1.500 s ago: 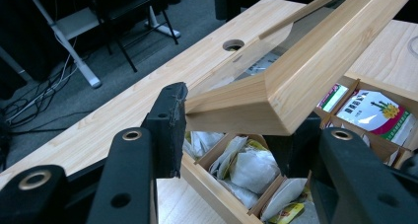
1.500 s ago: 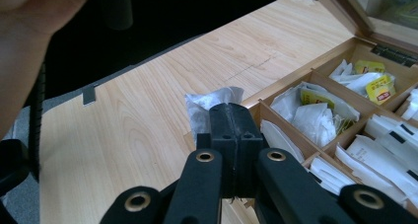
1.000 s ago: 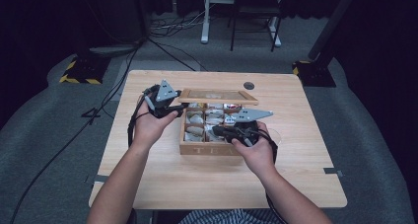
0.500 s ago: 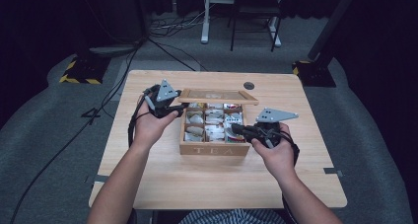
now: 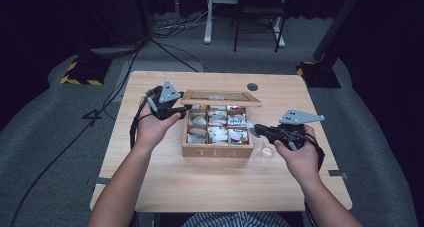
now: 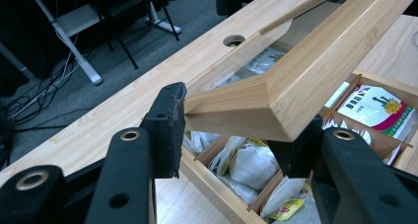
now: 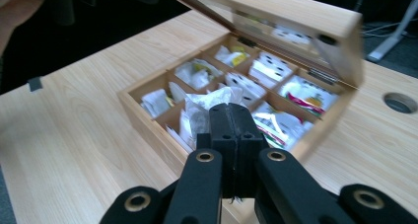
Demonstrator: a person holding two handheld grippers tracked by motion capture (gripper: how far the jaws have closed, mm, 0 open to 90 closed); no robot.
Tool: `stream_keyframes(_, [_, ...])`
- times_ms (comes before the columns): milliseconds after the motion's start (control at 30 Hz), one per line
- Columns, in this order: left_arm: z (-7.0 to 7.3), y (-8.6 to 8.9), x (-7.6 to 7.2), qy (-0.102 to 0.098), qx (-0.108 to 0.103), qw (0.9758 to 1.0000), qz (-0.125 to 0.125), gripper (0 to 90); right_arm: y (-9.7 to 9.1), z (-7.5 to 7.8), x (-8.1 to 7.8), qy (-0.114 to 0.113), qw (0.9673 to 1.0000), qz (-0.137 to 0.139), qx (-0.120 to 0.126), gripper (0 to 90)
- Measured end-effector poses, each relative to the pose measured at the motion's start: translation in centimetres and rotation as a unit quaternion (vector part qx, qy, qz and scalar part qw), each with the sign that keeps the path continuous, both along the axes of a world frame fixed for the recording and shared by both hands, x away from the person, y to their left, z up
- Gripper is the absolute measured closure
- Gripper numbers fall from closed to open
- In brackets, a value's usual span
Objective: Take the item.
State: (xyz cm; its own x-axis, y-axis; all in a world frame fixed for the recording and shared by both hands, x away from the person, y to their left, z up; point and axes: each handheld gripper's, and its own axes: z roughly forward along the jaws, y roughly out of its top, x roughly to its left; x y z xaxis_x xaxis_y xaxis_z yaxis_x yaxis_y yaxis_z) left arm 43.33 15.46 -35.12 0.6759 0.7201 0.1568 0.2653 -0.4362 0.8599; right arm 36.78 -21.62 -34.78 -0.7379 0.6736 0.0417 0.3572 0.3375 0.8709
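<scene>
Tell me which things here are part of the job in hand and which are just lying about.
In the job:
- tea box, its lid held up by the left gripper
- white sachet pinched in the right gripper
- other sachets in the compartments

Lying about:
- chair and cables on the floor behind the table

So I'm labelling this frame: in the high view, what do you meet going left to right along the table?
Left gripper clamped on the lid corner → open tea box → right gripper pinching a clear-wrapped tea bag.
</scene>
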Motion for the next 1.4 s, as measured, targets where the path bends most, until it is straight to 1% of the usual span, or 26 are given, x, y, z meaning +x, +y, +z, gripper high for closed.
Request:
stream_keyframes(100, [0.0, 0.0, 0.0, -0.001, 0.000, 1.0000, 0.001, 52.6, -1.2, 0.0, -0.2, 0.001, 0.9999, -0.012, -0.001, 90.0])
stream_keyframes(267, [0.0, 0.0, 0.0, -0.002, 0.002, 1.0000, 0.000, 52.5, -2.9, -0.3, -0.3, 0.004, 0.9995, -0.032, 0.004, 90.0])
stream_keyframes(433, [0.0, -0.1, 0.0, -0.003, 0.005, 1.0000, 0.001, 52.5, -4.0, -0.5, -0.4, 0.009, 0.9989, -0.045, 0.007, 90.0])
stream_keyframes(600, [0.0, -0.1, 0.0, -0.003, 0.006, 1.0000, 0.001, 52.4, -4.6, -0.7, -0.4, 0.011, 0.9985, -0.054, 0.008, 90.0])
stream_keyframes(833, [0.0, -0.1, 0.0, -0.003, 0.005, 1.0000, 0.001, 52.4, -5.5, -1.5, 0.0, 0.019, 0.9974, -0.067, 0.014, 90.0])
stream_keyframes(967, [0.0, -0.1, 0.0, -0.003, 0.005, 1.0000, 0.002, 52.5, -5.9, -2.1, 0.2, 0.024, 0.9970, -0.072, 0.017, 90.0])
stream_keyframes(1000, [0.0, -0.1, 0.0, -0.002, 0.006, 1.0000, 0.002, 52.5, -6.0, -2.5, 0.3, 0.027, 0.9966, -0.075, 0.020, 90.0])
stream_keyframes(1033, [0.0, -0.1, 0.0, -0.002, 0.006, 1.0000, 0.002, 52.5, -6.0, -2.5, 0.3, 0.027, 0.9966, -0.075, 0.020, 90.0])
stream_keyframes(1133, [0.0, -0.1, 0.0, -0.002, 0.006, 1.0000, 0.002, 52.4, -6.3, -3.4, 0.6, 0.037, 0.9957, -0.082, 0.024, 90.0])
stream_keyframes(1400, [0.0, -0.1, 0.0, -0.002, 0.005, 1.0000, 0.003, 52.5, -6.7, -4.5, 1.0, 0.048, 0.9944, -0.090, 0.028, 90.0])
